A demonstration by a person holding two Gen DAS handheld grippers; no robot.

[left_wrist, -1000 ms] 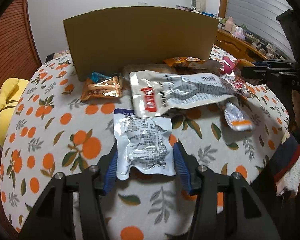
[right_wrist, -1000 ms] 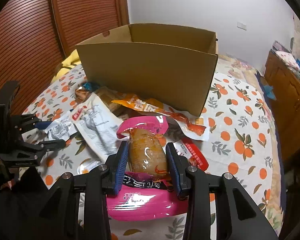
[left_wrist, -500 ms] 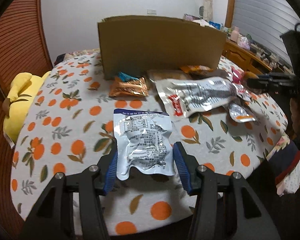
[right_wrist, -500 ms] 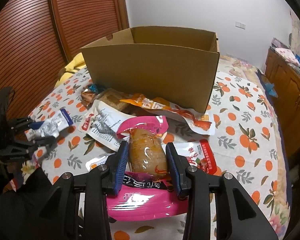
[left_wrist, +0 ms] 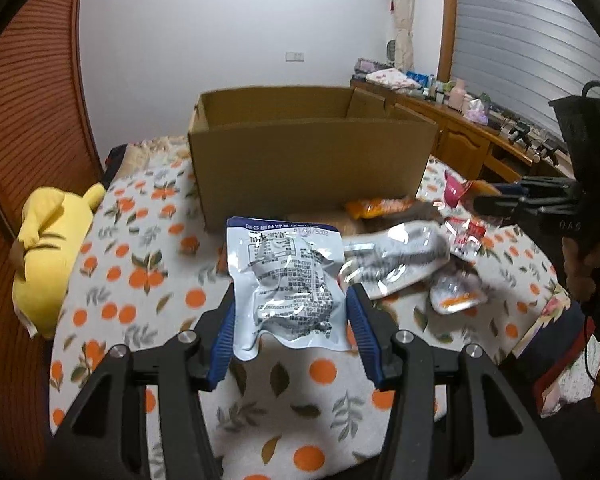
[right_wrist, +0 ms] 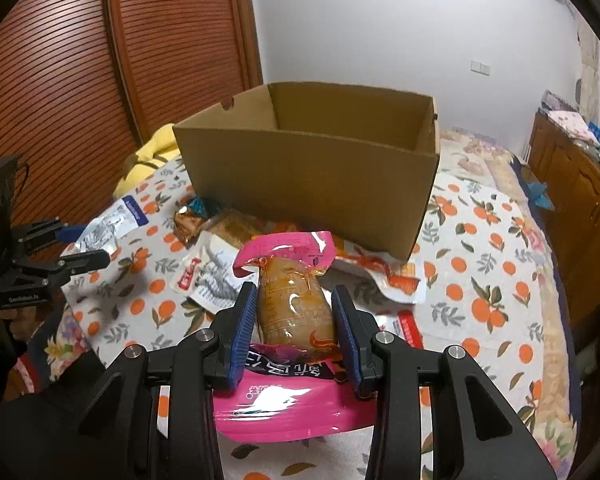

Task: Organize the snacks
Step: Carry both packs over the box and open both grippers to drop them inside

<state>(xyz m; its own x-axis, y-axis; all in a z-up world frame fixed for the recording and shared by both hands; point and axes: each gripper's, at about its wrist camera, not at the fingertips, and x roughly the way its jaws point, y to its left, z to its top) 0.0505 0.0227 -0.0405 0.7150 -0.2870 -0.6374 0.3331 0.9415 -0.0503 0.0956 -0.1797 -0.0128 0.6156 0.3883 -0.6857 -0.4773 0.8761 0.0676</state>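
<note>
Left wrist: L gripper (left_wrist: 290, 322) gripping silver pouch (left_wrist: 288, 284).

Orange-print bed cover (right_wrist: 488, 264) — cardboard box (right_wrist: 308, 176), loose snack packets (left_wrist: 396, 260) (overlapping) before it — yellow plush (left_wrist: 48, 248) at edge.

Little print can be read. The silver pouch (left_wrist: 290, 286), at centre of the left wrist view, has dense black text too small to make out; digits on its blue top band look like "5202" but are unsure. The other gripper body (right_wrist: 22, 300), at left of the right wrist view, bears small white lettering, unclear. The pink packet (right_wrist: 290, 394) shows large white characters, upside down.
</note>
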